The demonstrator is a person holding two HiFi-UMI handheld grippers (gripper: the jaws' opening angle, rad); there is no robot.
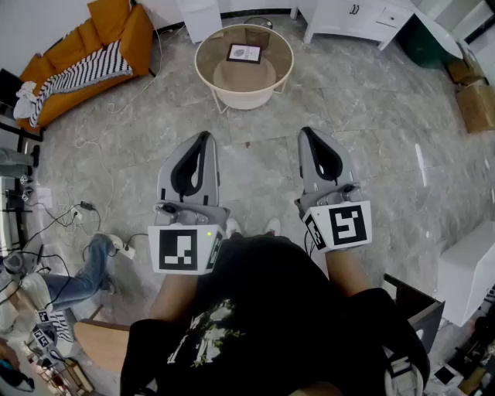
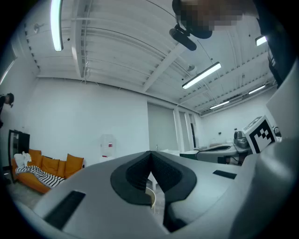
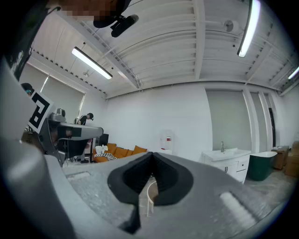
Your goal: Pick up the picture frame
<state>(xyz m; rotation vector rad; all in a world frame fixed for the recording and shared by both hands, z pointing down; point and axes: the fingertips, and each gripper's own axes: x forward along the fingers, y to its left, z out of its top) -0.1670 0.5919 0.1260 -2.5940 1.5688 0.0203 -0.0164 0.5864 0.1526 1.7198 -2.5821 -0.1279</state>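
Observation:
A small black picture frame (image 1: 244, 53) with a grey print lies flat on a round cream side table (image 1: 204, 65) across the room, straight ahead of me. My left gripper (image 1: 203, 137) and right gripper (image 1: 307, 132) are held level at waist height, well short of the table, side by side. Both are shut with nothing between the jaws. In the left gripper view the shut jaw tips (image 2: 150, 154) point at the far wall, with a sliver of the table rim (image 2: 151, 198) below. The right gripper view shows the same shut tips (image 3: 151, 154) and the table rim (image 3: 148, 196).
An orange sofa (image 1: 85, 46) with a striped blanket stands at the left. White cabinets (image 1: 356, 17) line the far wall. Cardboard boxes (image 1: 473, 93) sit at the right. Cables and a power strip (image 1: 116, 244) lie on the marble floor at my left. A white box (image 1: 468, 271) stands at the right.

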